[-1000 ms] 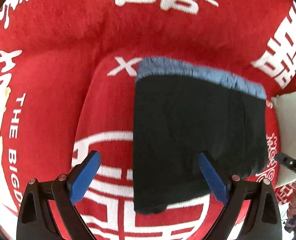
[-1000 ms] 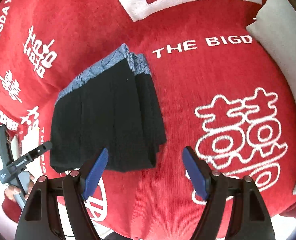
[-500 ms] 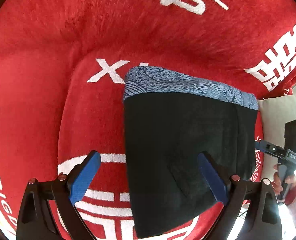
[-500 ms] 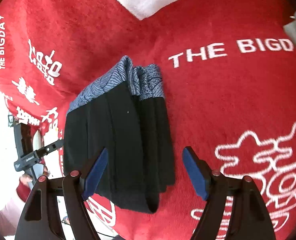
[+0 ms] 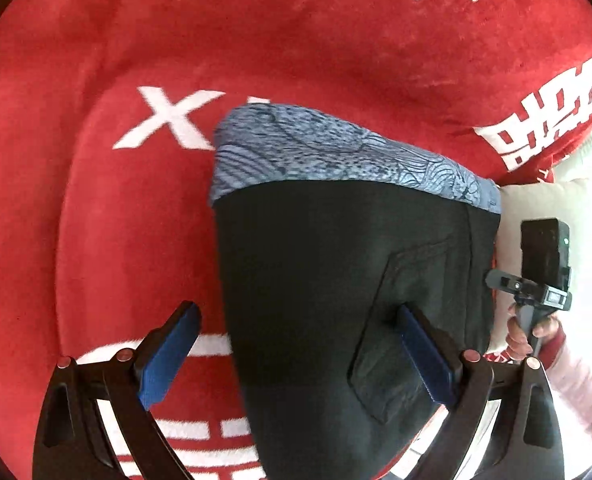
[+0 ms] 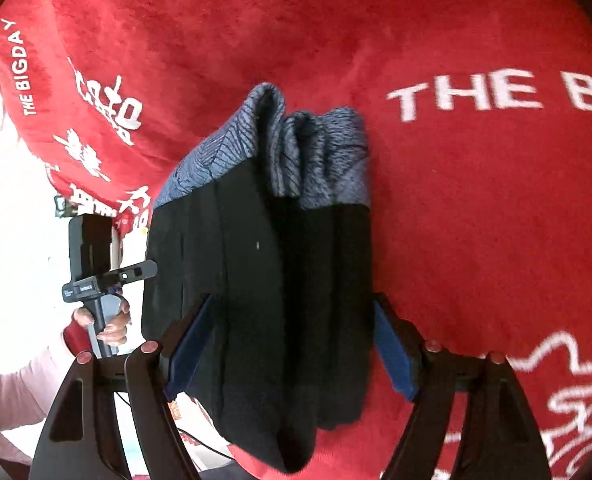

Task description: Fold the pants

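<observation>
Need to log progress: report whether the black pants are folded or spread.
Folded. The black pants with blue-grey patterned waistband lie as a compact stack on the red blanket, several layered edges showing at the waistband.

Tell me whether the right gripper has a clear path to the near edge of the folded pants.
Probably yes. The right gripper is open, its jaws standing either side of the folded pants on the red blanket, with nothing lying on top. The left gripper is off to the side, apart from the pants.

- A red plush cover (image 5: 95, 200) with white lettering and characters spreads over a soft, cushioned surface.
- Folded black pants (image 5: 316, 280) with a blue patterned waistband (image 5: 336, 152) lie directly on it, near its edge.
</observation>
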Demonstrator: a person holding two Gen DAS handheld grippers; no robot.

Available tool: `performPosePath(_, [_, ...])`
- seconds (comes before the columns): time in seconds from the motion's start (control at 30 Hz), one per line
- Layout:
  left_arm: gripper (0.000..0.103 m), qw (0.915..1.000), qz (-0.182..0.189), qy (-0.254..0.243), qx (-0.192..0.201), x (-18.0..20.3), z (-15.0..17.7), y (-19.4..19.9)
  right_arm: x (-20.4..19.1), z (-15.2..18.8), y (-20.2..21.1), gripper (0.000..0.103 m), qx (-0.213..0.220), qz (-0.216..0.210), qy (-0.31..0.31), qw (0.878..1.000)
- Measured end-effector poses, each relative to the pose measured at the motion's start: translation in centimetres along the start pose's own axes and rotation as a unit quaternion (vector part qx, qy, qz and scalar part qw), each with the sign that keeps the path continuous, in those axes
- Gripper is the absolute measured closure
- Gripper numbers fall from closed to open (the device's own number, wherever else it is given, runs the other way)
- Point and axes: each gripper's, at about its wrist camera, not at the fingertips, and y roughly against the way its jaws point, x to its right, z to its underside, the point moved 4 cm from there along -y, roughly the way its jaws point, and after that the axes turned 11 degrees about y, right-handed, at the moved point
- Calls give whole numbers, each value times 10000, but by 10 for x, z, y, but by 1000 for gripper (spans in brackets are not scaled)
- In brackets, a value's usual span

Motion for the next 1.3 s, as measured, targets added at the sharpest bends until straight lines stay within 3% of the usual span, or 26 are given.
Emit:
performPosePath(0.13, [5,10000,15,-34,-60,8,-1,-13,3,-7,-9,22,45,-156,-106,9998])
performPosePath(0.23, [6,9999,-92,-53,137,14,2,-12,7,-6,-7,29,67,-100,-397,9991])
performPosePath(0.27, [18,9997,-73,-83,196,18,3,-11,5,-5,-6,34,56,-15,-407,9992])
performPosePath(0.4, [35,9985,-85,-320,433,33,11,1,-3,-5,-1,52,144,13,-458,9988])
performPosePath(0.47, [40,9983,-42,-315,495,33,13,8,-7,-4,3,58,237,-72,-536,9983])
performPosePath(0.6, [43,9975,71,-348,617,38,21,28,-18,-1,15,60,372,-208,-600,9973])
performPosePath(0.93, [43,9975,50,-436,561,45,80,57,-57,49,34,60,317,-395,-713,9962])
performPosePath(1.13, [41,9984,-304,-270,392,15,115,25,-51,87,8,58,33,-40,-683,9976])
performPosePath(1.17, [31,9979,-379,-249,453,8,118,21,-49,90,2,56,14,104,-600,9981])
performPosePath(1.3, [5,9941,-687,-183,824,-2,117,22,-46,92,-5,46,183,490,-338,9981])
